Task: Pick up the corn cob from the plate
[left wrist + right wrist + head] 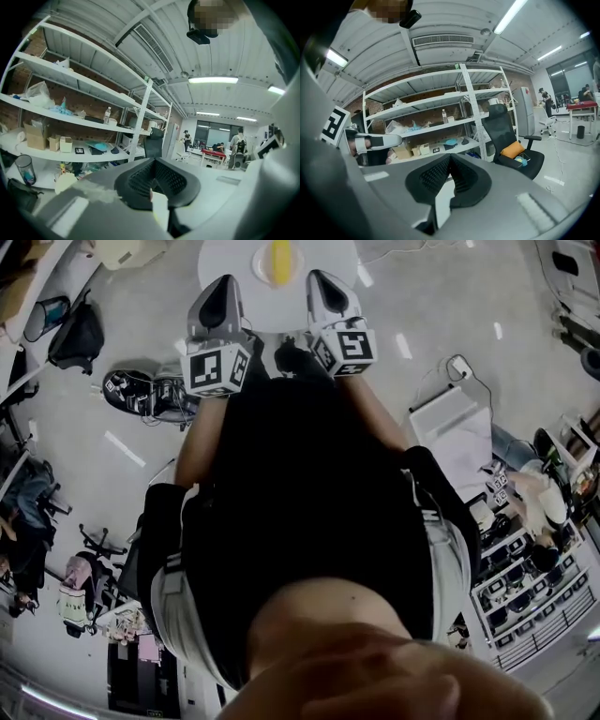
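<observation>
In the head view a yellow corn cob (279, 261) lies on a small white plate (260, 265) on a round white table (225, 259) at the top edge. My left gripper (223, 284) and right gripper (319, 279) are held side by side just short of the table, both pointing toward the plate, the cob between their lines. In the left gripper view the black ribbed pads of the left gripper (154, 161) meet at the tip with nothing between them. The right gripper (449, 157) looks the same in its own view. Neither gripper view shows the cob.
White metal shelving (70, 112) with boxes and bottles stands beyond the table, and a black office chair (511, 140) with an orange cushion beside it. On the floor lie a black bag (75, 334), dark gear (150, 395) and a white box (459, 427). People stand far off.
</observation>
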A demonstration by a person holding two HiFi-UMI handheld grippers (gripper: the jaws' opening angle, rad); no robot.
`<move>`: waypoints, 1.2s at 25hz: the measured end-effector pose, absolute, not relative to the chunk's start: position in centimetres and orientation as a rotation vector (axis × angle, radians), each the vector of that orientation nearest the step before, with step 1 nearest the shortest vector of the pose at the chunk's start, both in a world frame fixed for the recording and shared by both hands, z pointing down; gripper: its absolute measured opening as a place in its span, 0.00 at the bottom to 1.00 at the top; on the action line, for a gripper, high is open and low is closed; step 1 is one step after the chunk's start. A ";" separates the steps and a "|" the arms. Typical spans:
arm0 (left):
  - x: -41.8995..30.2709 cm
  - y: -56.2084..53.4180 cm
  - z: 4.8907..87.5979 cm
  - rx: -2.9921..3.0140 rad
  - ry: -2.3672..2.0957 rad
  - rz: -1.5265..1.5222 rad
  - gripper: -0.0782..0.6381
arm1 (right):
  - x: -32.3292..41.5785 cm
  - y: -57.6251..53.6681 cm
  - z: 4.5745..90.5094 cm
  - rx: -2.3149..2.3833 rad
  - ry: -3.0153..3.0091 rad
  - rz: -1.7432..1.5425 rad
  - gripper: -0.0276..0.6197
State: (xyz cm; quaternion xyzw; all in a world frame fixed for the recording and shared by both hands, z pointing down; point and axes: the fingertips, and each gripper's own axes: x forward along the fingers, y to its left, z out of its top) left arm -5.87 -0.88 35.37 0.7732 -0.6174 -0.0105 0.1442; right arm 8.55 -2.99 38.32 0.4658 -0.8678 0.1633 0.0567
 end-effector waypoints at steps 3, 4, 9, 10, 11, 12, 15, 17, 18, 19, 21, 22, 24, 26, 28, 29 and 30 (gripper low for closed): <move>-6.9 -2.0 35.7 2.209 -1.793 -0.014 0.12 | 8.0 -3.9 38.8 1.429 -2.604 0.503 0.05; -7.1 -2.4 35.9 2.209 -1.787 -0.012 0.12 | 7.9 -4.3 39.0 1.433 -2.595 0.504 0.05; -7.3 -4.0 37.4 2.212 -1.744 0.013 0.12 | 7.2 -5.6 40.7 1.434 -2.548 0.507 0.05; -7.3 -4.3 37.8 2.208 -1.733 0.020 0.12 | 7.1 -5.8 41.1 1.434 -2.540 0.509 0.05; -7.3 -4.6 38.1 2.205 -1.724 0.026 0.12 | 7.0 -6.1 41.4 1.438 -2.533 0.512 0.05; -7.2 -4.9 38.4 2.204 -1.715 0.029 0.12 | 7.0 -6.4 41.8 1.445 -2.526 0.518 0.05; -7.4 -5.5 39.6 2.213 -1.681 0.043 0.12 | 6.6 -6.8 43.2 1.463 -2.497 0.546 0.05; -7.8 -5.7 40.3 2.212 -1.670 0.053 0.12 | 6.0 -6.7 44.1 1.465 -2.481 0.561 0.05; -8.1 -5.8 40.5 2.213 -1.669 0.058 0.12 | 5.8 -6.8 44.5 1.467 -2.473 0.566 0.05; -8.3 -5.9 40.8 2.213 -1.669 0.061 0.12 | 5.6 -6.8 44.8 1.468 -2.467 0.570 0.05; -8.5 -6.2 41.2 2.211 -1.670 0.063 0.12 | 5.4 -7.1 45.5 1.466 -2.452 0.573 0.05; -8.5 -6.3 41.5 2.210 -1.666 0.065 0.12 | 5.4 -7.2 45.8 1.465 -2.442 0.577 0.05; -8.4 -6.4 42.2 2.209 -1.646 0.072 0.12 | 5.4 -7.4 46.7 1.464 -2.420 0.587 0.05; -8.4 -6.6 42.8 2.202 -1.631 0.076 0.12 | 5.4 -7.5 47.8 1.465 -2.395 0.598 0.05; -8.5 -6.8 43.4 2.195 -1.622 0.077 0.12 | 5.4 -7.7 48.7 1.463 -2.378 0.612 0.05; -8.5 -6.9 43.7 2.191 -1.618 0.078 0.12 | 5.3 -7.7 49.1 1.460 -2.373 0.620 0.06; -8.4 -6.9 44.1 2.188 -1.613 0.080 0.12 | 5.2 -7.8 49.4 1.456 -2.369 0.627 0.06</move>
